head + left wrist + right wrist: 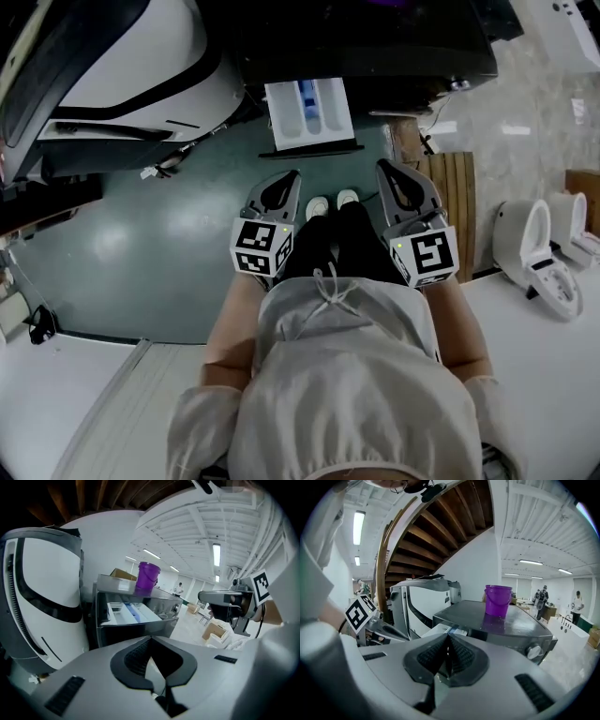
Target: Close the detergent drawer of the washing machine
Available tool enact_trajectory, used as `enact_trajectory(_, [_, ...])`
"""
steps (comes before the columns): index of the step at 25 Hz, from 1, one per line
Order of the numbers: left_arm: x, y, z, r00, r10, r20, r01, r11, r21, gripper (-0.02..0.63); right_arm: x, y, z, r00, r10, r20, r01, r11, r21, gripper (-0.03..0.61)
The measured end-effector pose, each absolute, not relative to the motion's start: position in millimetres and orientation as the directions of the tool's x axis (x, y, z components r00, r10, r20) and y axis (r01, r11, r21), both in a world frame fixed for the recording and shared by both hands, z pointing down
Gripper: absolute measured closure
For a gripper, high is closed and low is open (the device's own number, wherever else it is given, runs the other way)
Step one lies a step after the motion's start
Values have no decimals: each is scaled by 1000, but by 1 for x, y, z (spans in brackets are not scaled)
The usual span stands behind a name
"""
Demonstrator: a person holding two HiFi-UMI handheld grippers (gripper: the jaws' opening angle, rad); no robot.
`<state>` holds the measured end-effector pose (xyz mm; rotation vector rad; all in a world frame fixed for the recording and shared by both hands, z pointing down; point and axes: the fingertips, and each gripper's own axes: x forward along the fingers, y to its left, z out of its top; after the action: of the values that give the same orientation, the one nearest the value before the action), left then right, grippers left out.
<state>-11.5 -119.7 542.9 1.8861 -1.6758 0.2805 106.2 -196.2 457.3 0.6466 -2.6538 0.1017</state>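
- Green floor [159, 244], washing machine [375, 37] ahead, drawer [307, 114] pulled out near its left edge.
- Likely light plastic on slides; push front panel squarely.
- Left gripper [287, 176], right gripper [385, 167] pinched together, empty.

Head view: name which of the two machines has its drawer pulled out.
The dark machine, right of the white machine: its detergent drawer juts out, compartments exposed; the white one shows none.
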Motion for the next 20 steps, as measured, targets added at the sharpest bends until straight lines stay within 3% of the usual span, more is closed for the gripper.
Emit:
enact_trajectory(10, [-35,-139,562,1,-843,538,-954,160,252,597,76,-223,475,-854,-269,445,-314,949,-31,571])
enact_trajectory(20, [-38,-141,565,-60,-848,526,-941,224,252,597,63,-232,483,-873,-168,458,-216,975,-55,572])
